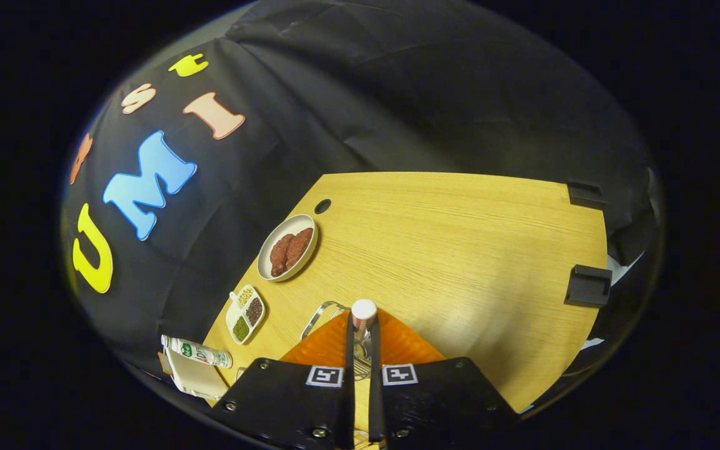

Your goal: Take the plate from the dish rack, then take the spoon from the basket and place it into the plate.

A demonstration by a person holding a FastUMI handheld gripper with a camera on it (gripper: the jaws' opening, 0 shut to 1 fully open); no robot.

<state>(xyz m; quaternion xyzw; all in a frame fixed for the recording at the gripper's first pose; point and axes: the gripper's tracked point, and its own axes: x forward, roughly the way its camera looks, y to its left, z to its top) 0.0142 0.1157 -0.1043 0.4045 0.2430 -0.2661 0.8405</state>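
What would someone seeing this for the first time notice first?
Probably the orange plate gripped on edge between the nearly closed gripper fingers, with a white cylindrical tip just ahead of them. Next, farther across the wooden table, a white oval dish of reddish-brown food sits near the table edge, with a divided tray of seeds beside it.

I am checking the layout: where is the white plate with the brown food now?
In the gripper view, the white plate with brown food lies on the wooden table beyond the fingers to their left, near the table's edge, between a dark hole and a small divided tray.
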